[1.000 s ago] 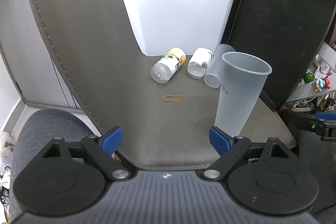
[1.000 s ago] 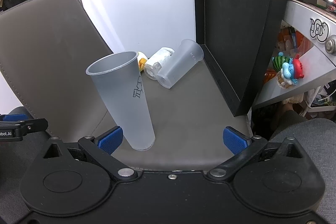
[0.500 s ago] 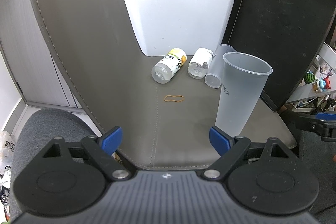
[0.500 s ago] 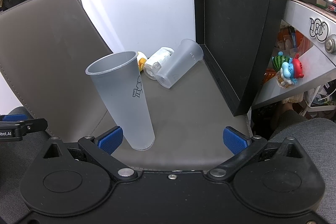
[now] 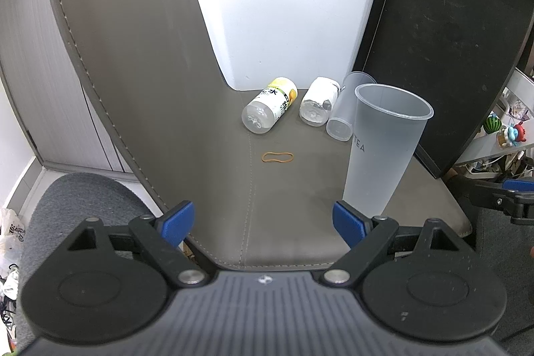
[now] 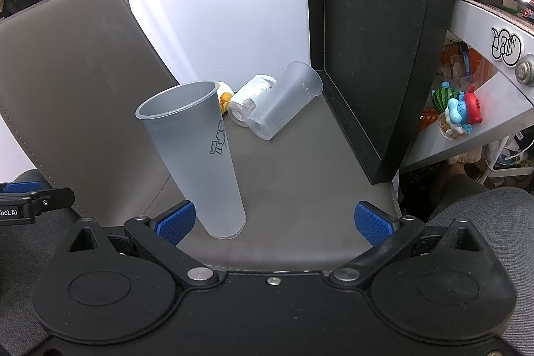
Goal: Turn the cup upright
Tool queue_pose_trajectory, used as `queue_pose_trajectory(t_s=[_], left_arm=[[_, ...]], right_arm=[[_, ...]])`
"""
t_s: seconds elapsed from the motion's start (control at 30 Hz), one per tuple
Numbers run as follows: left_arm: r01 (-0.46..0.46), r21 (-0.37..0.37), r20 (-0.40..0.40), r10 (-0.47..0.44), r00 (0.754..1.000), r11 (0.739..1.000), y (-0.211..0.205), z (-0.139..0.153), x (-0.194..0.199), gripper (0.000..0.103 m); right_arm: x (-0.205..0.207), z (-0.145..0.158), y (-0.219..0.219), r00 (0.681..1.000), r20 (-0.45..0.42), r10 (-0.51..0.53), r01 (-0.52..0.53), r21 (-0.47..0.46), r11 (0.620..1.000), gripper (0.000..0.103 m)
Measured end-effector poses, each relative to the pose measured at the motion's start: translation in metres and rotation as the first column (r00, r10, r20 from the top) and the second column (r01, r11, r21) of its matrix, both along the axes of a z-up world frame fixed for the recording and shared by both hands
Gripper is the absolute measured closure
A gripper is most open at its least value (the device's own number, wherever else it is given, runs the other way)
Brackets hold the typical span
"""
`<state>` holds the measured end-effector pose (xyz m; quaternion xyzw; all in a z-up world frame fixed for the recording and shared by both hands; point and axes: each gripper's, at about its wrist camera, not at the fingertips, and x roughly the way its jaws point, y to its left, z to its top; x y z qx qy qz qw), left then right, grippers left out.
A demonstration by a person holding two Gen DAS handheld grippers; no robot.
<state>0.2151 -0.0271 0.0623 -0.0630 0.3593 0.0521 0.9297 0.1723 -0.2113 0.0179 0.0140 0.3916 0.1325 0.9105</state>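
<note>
Tall cup (image 6: 197, 155) stands mouth-up on the chair seat (image 6: 300, 189), long axis vertical, just beside the right gripper's (image 6: 273, 222) left finger; both right and left gripper (image 5: 263, 219) spread apart, empty.

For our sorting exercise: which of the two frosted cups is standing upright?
The tall frosted cup nearest the cameras, mouth up; the other cup lies sideways beside the bottles.

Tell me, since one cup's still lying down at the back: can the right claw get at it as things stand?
Probably yes. The right claw is open and empty, the lying cup has bare seat in front of it, and the upright cup stands off to the left of that path.
</note>
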Motion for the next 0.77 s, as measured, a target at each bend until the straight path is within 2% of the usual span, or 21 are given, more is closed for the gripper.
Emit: queue_pose_trajectory(t_s=[0.47,0.77], left_arm=[[-0.004,0.001,0.001,0.004,1.000,1.000,0.0012,-0.0002,0.0009,0.014],[-0.002,0.019,0.037,0.001,0.999,1.000,0.0005,0.0015,-0.0054,0.014]], right_arm=[[0.0004,0.0001,-0.0006,1.000,-0.001,0.001,-0.001,0.000,1.000,0.000],[0.0004,0.0002,-0.0009,1.000,0.000,0.003,-0.003,-0.001,1.000,0.000]])
